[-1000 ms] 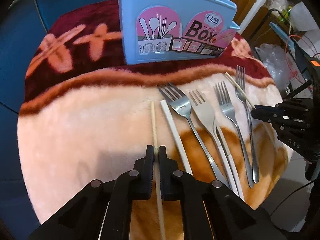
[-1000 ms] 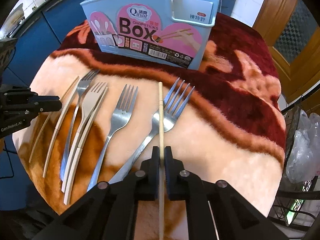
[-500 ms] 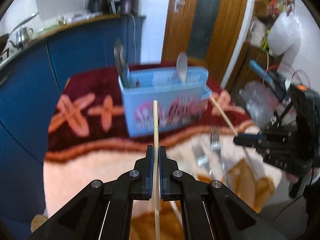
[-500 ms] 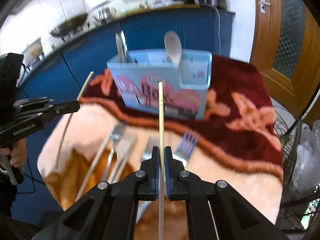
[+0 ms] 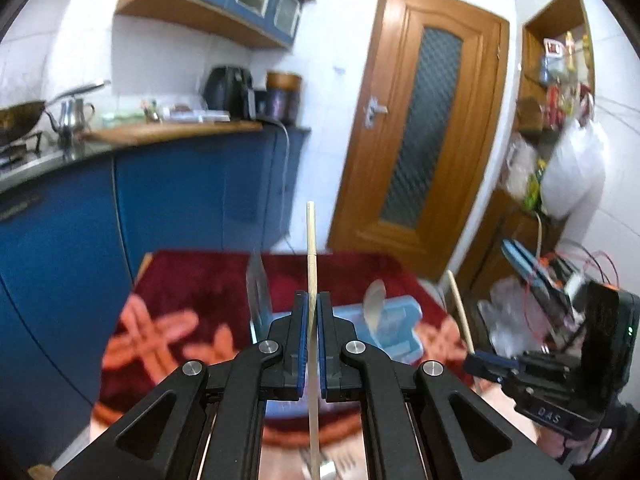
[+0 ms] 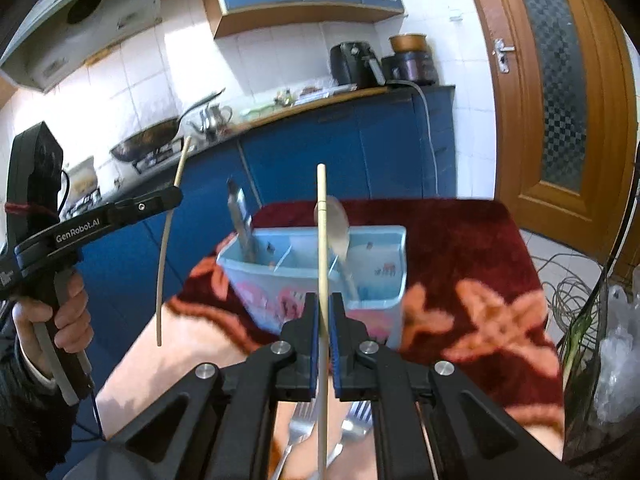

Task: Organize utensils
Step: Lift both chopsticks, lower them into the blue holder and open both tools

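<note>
My left gripper [image 5: 311, 304] is shut on a pale wooden chopstick [image 5: 311, 248] held upright in the air. My right gripper [image 6: 323, 306] is shut on a second chopstick [image 6: 322, 232], also upright. Both are lifted above the table and tilted up. The light blue utensil box [image 6: 372, 252] stands on the dark red part of the blanket, ahead of and below both grippers, with a knife [image 6: 240, 220] and a spoon [image 6: 338, 228] standing in it. The box also shows in the left wrist view [image 5: 396, 328]. Each gripper sees the other: the left gripper [image 6: 160, 200], the right gripper [image 5: 480, 362].
Forks [image 6: 300, 420] lie on the pink part of the blanket [image 6: 480, 320] under the right gripper. Blue kitchen cabinets [image 5: 180, 208] and a counter stand behind the table. A wooden door [image 5: 420, 140] is at the back right. Bags and cables [image 6: 580, 312] crowd the floor at right.
Both grippers have lifted their chopsticks off the blanket and tilted upward; the views now show the kitchen instead of the tabletop, and the box has dropped lower in view.
</note>
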### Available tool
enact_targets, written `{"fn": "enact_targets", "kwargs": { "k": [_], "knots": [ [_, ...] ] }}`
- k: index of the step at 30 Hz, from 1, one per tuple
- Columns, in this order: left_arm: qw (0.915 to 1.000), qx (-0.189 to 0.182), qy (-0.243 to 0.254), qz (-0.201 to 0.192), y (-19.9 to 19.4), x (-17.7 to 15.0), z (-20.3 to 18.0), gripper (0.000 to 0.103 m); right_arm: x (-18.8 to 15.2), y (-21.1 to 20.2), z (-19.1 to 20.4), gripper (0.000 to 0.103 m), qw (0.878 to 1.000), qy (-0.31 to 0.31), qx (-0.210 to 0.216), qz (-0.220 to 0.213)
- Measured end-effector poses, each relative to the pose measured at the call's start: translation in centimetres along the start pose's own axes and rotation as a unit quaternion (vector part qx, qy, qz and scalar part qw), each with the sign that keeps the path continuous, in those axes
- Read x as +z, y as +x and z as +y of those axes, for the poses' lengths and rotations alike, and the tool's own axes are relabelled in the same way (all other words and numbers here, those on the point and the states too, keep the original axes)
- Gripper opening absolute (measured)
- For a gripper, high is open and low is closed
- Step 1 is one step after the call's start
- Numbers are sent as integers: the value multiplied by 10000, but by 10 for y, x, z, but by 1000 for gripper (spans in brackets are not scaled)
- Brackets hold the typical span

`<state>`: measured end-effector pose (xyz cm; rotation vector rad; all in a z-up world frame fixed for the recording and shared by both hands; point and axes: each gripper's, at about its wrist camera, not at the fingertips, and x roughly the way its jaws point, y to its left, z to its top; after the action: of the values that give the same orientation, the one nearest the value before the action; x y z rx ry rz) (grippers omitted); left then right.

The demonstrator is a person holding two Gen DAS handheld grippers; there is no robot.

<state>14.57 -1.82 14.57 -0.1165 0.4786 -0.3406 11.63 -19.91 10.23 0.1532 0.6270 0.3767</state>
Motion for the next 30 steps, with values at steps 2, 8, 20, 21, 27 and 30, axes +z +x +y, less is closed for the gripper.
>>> {"fn": "enact_targets", "kwargs": {
  "k": [2,8,20,21,27,30],
  "knots": [
    [9997,66,-60,-226,5,8,2,4,9,3,-5,7,9998,73,0,-182],
    [9963,-4,-410,-755,25,27,12,4,32,19,-11,7,9972,122,-101,-726],
    [9897,513,-521,-1228,72,13,33,4,49,59,-10,7,9892,-364,-421,-1357],
    [9899,528,-515,-1213,76,9,35,4,47,61,-10,7,9888,-392,-435,-1370],
    [9898,578,-417,-1235,79,-10,37,4,38,77,-17,7,9902,-389,-429,-1273],
    [9905,571,-232,-1227,78,-14,32,4,32,80,-17,7,9904,-422,-443,-1236]
  ]
}}
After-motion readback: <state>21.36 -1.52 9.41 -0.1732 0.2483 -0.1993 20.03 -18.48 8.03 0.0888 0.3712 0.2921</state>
